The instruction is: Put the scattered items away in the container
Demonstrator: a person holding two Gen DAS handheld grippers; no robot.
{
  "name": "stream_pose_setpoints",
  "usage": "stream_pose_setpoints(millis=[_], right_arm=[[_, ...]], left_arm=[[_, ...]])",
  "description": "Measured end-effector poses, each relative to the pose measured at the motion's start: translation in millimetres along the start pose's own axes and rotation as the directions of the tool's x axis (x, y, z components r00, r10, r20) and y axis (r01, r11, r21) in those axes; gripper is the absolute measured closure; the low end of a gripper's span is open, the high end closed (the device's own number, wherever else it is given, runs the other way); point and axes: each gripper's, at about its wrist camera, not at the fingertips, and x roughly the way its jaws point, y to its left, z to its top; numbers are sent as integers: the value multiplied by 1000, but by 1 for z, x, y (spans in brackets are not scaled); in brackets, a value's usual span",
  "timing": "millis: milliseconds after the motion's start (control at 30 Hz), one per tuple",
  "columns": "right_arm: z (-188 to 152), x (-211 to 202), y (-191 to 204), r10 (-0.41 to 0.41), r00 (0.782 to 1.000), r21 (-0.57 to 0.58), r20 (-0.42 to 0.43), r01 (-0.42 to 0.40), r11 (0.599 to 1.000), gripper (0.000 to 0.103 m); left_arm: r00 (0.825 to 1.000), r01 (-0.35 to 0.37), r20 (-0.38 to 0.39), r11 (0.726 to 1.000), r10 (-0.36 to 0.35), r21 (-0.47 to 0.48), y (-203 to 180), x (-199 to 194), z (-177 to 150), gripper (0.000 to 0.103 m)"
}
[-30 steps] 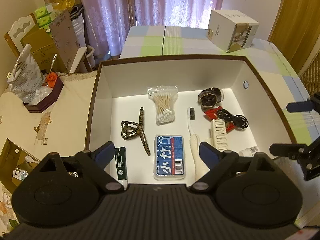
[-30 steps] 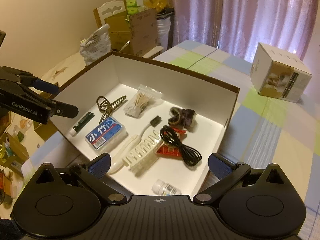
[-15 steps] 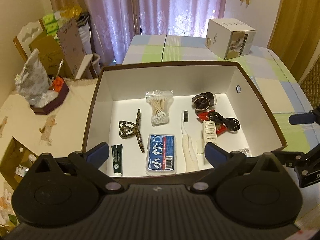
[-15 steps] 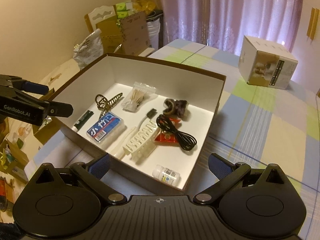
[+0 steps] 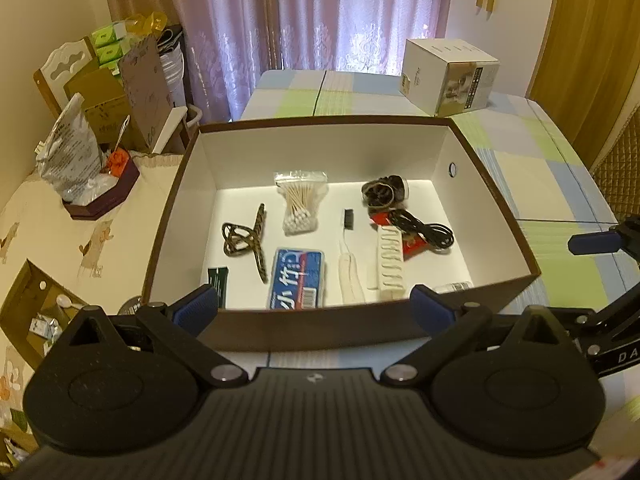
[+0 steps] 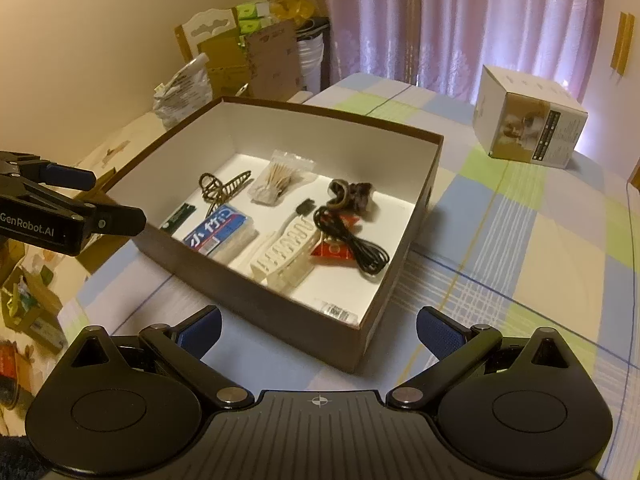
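- On the checked cloth of the worktop (image 6: 520, 248) sits the brown container (image 5: 320, 330), an open box with white inner walls; the tidied items lie on its floor.
- Along its left side lie a patterned hair claw (image 5: 244, 236) and a dark green tube (image 5: 218, 282), the tube close to the near wall.
- A bag of cotton swabs (image 5: 300, 206) lies toward the far wall, and a blue case with white characters (image 5: 298, 280) lies nearer, just right of the hair claw.
- A white toothbrush with a dark head (image 5: 348, 256) runs front to back beside a white comb (image 5: 390, 262).
- A coiled black cable (image 5: 428, 232) rests across a red packet (image 5: 412, 245), with a dark scrunchie (image 5: 384, 192) just behind them.
- A small labelled bottle (image 6: 340, 314) lies in the near right corner, mostly hidden by the wall.
- The left gripper (image 5: 316, 308) hangs in front of the near wall, fingers spread wide and empty, the blue pads (image 5: 198, 308) level with the rim.
- The right gripper (image 6: 318, 330) hovers off the box's near corner above the cloth, also spread wide with nothing between its fingers.
- Well apart, at the far end of the worktop, stands a white carton (image 6: 528, 120).
- Beyond the left edge, stacked cardboard boxes (image 5: 108, 112) and a plastic bag (image 5: 70, 152) crowd a side surface, with purple curtains (image 5: 320, 12) behind.
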Motion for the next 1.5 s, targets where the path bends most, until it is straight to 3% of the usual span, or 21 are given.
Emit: stream_pose_setpoints(millis=[667,1500], right_arm=[[-24,-12,1,41,998,-67,-46,-44,997,2],[-41,-19,-14,78,996,-64,-54,-81,995,2]], left_arm=[[999,-46,-21,999,45,-18,-31,-20,-23,3],[993,-88,-79,996,86,-25,-63,-21,-46,3]])
